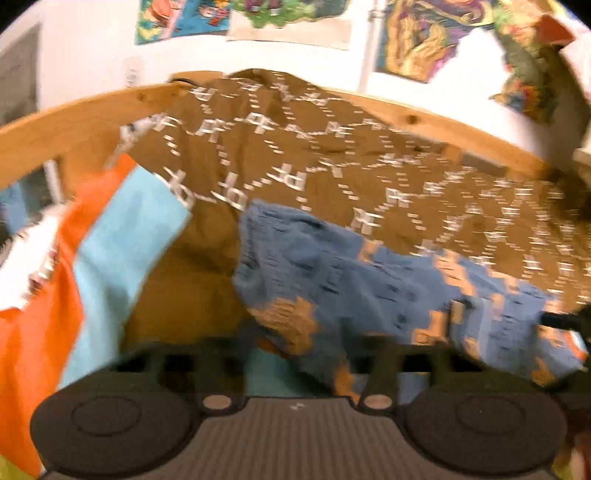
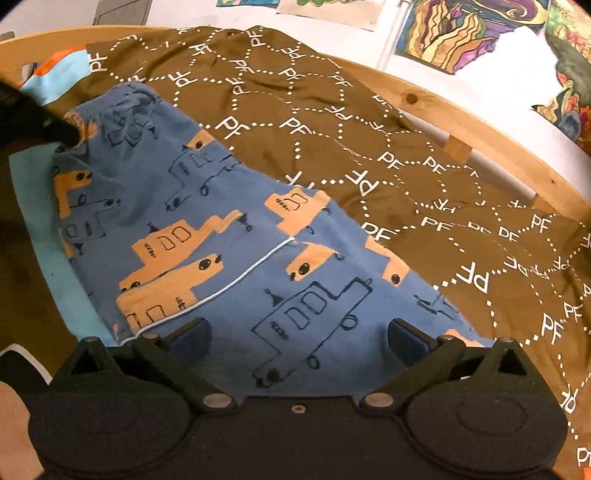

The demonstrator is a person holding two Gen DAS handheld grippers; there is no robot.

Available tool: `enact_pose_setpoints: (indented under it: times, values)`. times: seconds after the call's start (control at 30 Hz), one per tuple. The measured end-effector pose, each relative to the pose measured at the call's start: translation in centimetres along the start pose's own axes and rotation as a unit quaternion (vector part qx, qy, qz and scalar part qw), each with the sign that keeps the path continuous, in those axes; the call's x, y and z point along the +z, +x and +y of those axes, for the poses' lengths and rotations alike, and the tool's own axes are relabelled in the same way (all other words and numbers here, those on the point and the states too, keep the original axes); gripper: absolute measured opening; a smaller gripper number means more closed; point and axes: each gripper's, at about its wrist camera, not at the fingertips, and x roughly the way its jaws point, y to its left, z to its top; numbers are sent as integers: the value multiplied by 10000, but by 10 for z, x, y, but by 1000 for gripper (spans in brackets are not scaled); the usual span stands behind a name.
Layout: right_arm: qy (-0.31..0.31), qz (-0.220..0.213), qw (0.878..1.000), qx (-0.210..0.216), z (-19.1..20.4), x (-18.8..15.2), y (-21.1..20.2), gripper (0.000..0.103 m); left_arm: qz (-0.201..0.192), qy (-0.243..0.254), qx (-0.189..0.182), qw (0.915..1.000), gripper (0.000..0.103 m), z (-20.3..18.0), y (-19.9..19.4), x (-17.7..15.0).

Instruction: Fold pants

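Fingers (image 2: 188,338) of the right gripper (image 2: 297,334) stand wide apart just above the near end of the blue pants (image 2: 229,236), one blue-padded tip on each side of a printed outline, with nothing between them. The pants lie spread on a bed, printed with orange and outlined shapes, stretching from the right gripper toward the far left, where their gathered end sits. They rest partly on a light blue cloth (image 2: 48,236) and partly on a brown bedspread (image 2: 406,122) marked with white dotted rings and letters. A wooden bed frame (image 2: 480,110) curves behind it, with colourful posters (image 2: 465,33) on the white wall.

From the left wrist view everything is smeared. The left gripper (image 1: 295,354) has its dark fingers (image 1: 376,369) partly buried in the pants (image 1: 332,266), which bunch across them; whether they pinch the fabric I cannot tell. An orange cloth (image 1: 40,314) lies at the left.
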Motion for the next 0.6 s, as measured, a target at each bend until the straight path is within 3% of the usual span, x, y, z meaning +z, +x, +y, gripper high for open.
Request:
enact_pose_setpoints:
  times: [0.03,0.13,0.23,0.37,0.47,0.5,0.53,0.6]
  values:
    - [-7,7,10000,-5,1,0,0,102,34,-37,111,9999,20,0,2,3]
    - [59,11,10000,17,-1,1,1,102,-132,-323,-97,9993,18,9,-6,9]
    - [83,17,10000,20,-2,1,2,102,-352,-79,82,9993,17,9,-7,10]
    - [162,99,9998,59,-1,-2,8,102,-155,221,382,9989,19,16,14,-3]
    - [275,112,9995,85,-4,-3,8,102,-274,129,214,9993,30,18,6,-2]
    - [246,80,9996,65,-4,-2,7,102,-317,108,198,9992,47,18,4,-1]
    - [209,10,9998,18,-5,-1,4,102,-363,85,163,9992,54,19,3,-1]
    - [191,-174,9997,-9,-9,5,0,102,-433,9,167,9989,58,21,2,0]
